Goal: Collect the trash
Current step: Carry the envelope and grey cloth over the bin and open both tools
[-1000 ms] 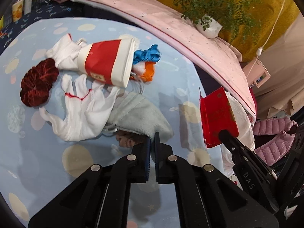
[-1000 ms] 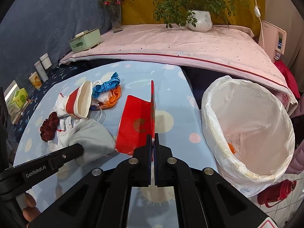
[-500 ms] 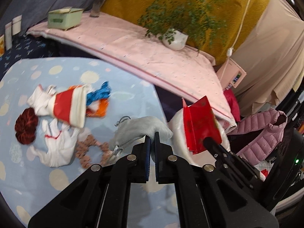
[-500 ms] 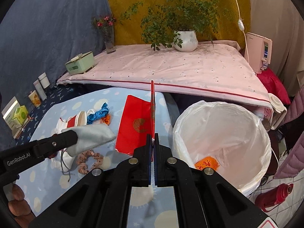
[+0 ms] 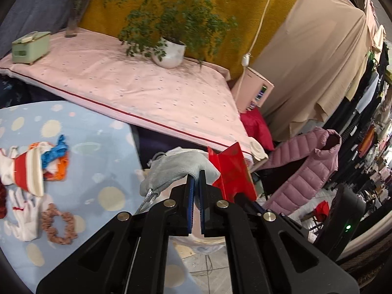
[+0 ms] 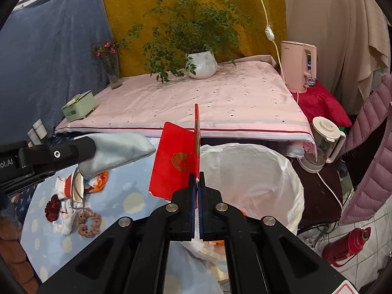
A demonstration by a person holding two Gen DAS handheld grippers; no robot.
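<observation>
My left gripper (image 5: 196, 172) is shut on a grey cloth pouch (image 5: 176, 169) and holds it in the air past the table's right edge. The pouch also shows in the right wrist view (image 6: 117, 148). My right gripper (image 6: 197, 175) is shut on a red envelope (image 6: 175, 164) and holds it upright over the near rim of the white trash bag (image 6: 264, 171). The envelope also shows in the left wrist view (image 5: 231, 171). On the blue table (image 5: 98, 147) lie a red-and-white paper cup (image 5: 29, 170), white gloves (image 5: 22, 210), a pink scrunchie (image 5: 58, 224) and blue and orange scraps (image 5: 57, 156).
A pink-covered bench (image 6: 220, 103) behind the table carries a potted plant (image 6: 201, 63), a vase and a green box (image 6: 78, 106). A blender (image 6: 323, 137), a pink appliance (image 6: 299, 66), a pink jacket (image 6: 372, 159) and a red flask (image 6: 348, 247) stand to the right.
Both grippers have lifted and swung right with their loads, from low over the table toward the trash bag. Lifting the grey pouch uncovered the pink scrunchie on the table.
</observation>
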